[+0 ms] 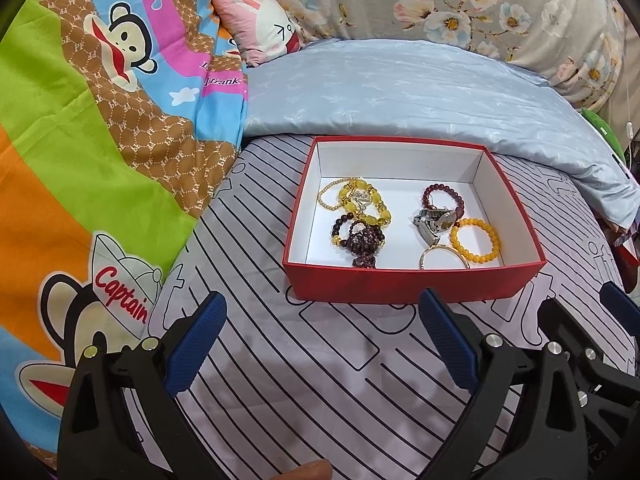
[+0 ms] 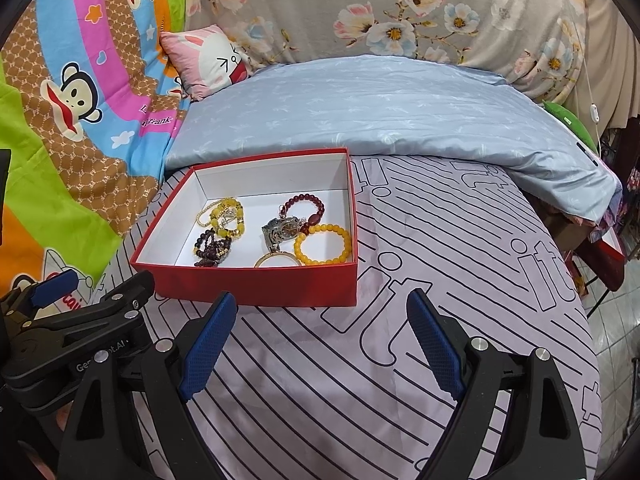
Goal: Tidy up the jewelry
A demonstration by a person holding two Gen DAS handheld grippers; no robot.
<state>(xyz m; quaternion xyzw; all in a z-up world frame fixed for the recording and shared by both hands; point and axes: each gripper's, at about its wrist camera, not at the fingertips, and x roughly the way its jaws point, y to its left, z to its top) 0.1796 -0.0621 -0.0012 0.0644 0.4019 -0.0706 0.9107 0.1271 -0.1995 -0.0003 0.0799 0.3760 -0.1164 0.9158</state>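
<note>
A red box (image 1: 400, 282) with a white inside lies on the striped bed sheet; it also shows in the right wrist view (image 2: 256, 282). Inside lie several pieces: a yellow bead bracelet (image 1: 362, 206), a dark bead bracelet (image 1: 360, 240), a dark red bracelet (image 1: 442, 196), a metal watch (image 1: 434, 220), an orange bead bracelet (image 1: 476, 242) (image 2: 323, 244) and a thin bangle (image 1: 442, 258). My left gripper (image 1: 320, 312) is open and empty just before the box. My right gripper (image 2: 322, 312) is open and empty at the box's near right corner.
A light blue quilt (image 1: 400, 92) lies behind the box. A cartoon monkey blanket (image 1: 80, 128) rises on the left. A pink pillow (image 1: 260, 28) and a floral cover (image 1: 440, 0) are at the back. The bed edge drops off at right (image 2: 592, 280).
</note>
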